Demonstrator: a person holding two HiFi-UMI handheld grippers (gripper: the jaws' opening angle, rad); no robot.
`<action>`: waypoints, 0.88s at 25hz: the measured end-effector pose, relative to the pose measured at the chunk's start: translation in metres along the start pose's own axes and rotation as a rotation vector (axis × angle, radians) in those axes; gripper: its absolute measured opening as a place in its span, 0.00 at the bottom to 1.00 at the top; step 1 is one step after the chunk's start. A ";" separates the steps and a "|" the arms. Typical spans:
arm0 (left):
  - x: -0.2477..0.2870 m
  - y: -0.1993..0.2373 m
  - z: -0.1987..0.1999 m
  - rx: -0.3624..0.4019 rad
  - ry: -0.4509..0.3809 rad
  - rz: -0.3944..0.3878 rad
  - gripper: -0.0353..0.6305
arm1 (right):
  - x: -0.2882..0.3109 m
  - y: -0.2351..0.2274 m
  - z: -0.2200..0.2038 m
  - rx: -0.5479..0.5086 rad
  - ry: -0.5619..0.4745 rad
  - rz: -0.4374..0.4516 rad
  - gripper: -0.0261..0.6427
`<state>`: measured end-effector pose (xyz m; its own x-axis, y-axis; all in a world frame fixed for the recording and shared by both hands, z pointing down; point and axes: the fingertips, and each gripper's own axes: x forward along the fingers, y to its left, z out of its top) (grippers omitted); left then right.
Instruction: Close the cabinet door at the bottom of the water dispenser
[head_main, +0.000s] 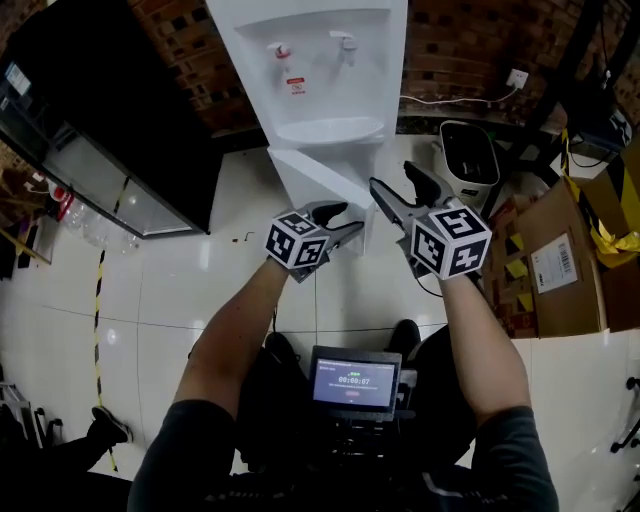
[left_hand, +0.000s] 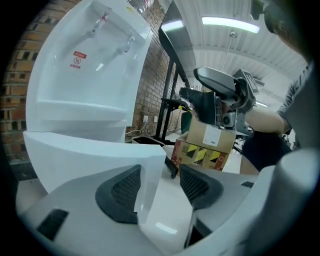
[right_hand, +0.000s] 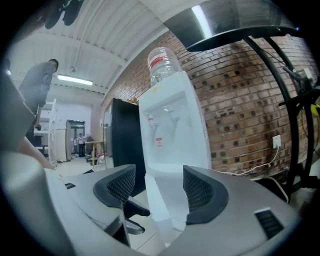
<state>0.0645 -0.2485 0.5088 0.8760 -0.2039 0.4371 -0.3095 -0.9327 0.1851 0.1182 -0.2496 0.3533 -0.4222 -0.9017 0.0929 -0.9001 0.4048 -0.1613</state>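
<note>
The white water dispenser (head_main: 320, 70) stands against the brick wall, its taps above a drip shelf. Its bottom cabinet door (head_main: 315, 175) hangs open, swung out toward me. My left gripper (head_main: 338, 222) is open at the door's free edge. In the left gripper view the door (left_hand: 90, 155) runs between the pads, lying against the left pad (left_hand: 120, 192) and apart from the right one. My right gripper (head_main: 400, 188) is open just right of the door with nothing between its jaws. The right gripper view looks at the door (right_hand: 165, 200) and the dispenser (right_hand: 170, 135), with its bottle (right_hand: 161, 62) on top.
A tall black cabinet (head_main: 110, 110) stands left of the dispenser. To the right are a white and black bin (head_main: 470, 155), cardboard boxes (head_main: 560, 260) and a wall socket (head_main: 517, 77) with a cable. A small screen (head_main: 353, 382) sits at my waist over glossy white floor tiles.
</note>
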 end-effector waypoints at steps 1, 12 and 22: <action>0.004 0.003 0.003 0.000 -0.017 0.009 0.47 | 0.001 -0.008 0.001 0.004 -0.006 -0.022 0.52; 0.055 0.033 0.035 -0.032 -0.089 0.033 0.47 | 0.007 -0.070 0.026 0.018 -0.113 -0.181 0.52; 0.083 0.067 0.056 -0.027 -0.107 0.121 0.46 | 0.014 -0.102 0.028 -0.010 -0.128 -0.227 0.52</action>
<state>0.1375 -0.3443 0.5082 0.8658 -0.3461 0.3613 -0.4235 -0.8915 0.1608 0.2075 -0.3077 0.3440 -0.1925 -0.9813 0.0007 -0.9715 0.1905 -0.1408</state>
